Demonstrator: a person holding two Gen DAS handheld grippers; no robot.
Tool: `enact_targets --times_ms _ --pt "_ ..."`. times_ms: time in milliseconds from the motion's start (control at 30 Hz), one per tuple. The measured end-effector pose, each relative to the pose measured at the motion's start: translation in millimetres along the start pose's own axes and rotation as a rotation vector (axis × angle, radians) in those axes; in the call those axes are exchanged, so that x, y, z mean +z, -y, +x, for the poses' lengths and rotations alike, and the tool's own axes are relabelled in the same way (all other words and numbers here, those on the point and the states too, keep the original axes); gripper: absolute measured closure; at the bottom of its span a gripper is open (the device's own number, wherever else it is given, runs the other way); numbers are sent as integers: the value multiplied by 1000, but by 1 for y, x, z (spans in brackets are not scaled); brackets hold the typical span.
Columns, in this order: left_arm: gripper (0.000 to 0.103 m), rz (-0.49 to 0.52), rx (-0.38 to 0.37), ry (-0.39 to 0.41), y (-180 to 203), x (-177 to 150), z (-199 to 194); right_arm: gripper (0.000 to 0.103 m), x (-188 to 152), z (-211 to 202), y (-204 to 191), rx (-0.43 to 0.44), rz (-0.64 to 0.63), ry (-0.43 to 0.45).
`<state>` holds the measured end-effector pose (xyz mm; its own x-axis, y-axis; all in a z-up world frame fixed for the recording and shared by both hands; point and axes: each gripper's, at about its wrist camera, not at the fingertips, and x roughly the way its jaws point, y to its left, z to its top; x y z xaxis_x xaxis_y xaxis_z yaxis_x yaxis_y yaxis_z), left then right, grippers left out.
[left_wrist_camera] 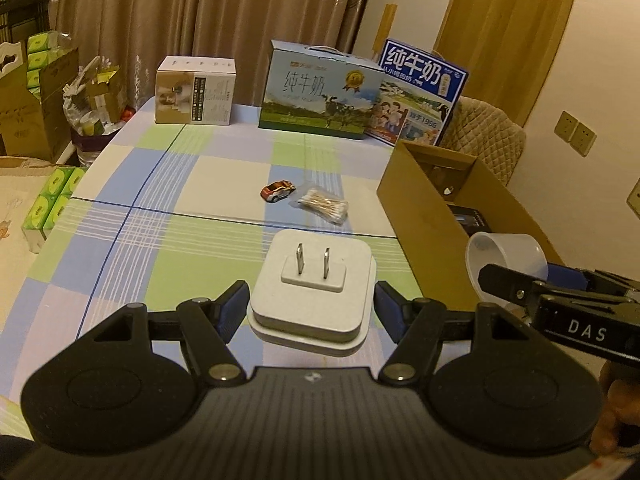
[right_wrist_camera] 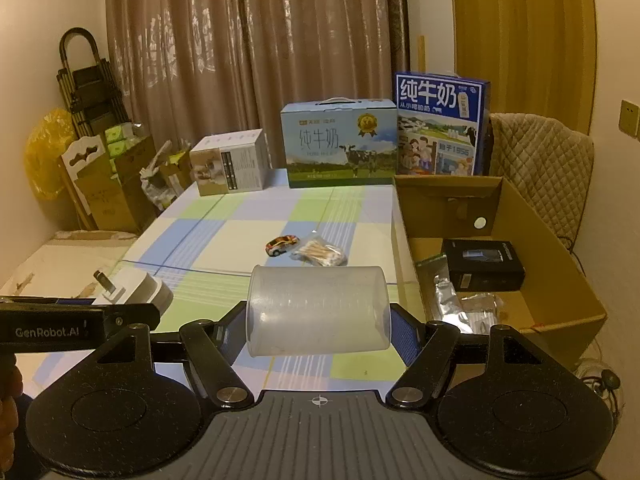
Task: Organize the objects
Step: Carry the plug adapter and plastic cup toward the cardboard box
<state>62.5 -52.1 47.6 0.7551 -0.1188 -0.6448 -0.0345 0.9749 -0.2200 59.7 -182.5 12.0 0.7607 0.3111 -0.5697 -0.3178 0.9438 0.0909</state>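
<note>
While the white plug adapter (left_wrist_camera: 310,296) is clamped in the left gripper (left_wrist_camera: 310,308), the plastic cup (right_wrist_camera: 318,310), lying crosswise, is held by the right gripper (right_wrist_camera: 318,330) just left of the cardboard box (right_wrist_camera: 576,280).

Left gripper (left_wrist_camera: 310,306), right gripper (right_wrist_camera: 318,326) both clamped.
</note>
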Motion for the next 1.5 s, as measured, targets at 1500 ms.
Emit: enact_targets --times_ms 1500 --pt "39 130 -194 -46 139 22 52 34 17 -40 156 -212 144 47"
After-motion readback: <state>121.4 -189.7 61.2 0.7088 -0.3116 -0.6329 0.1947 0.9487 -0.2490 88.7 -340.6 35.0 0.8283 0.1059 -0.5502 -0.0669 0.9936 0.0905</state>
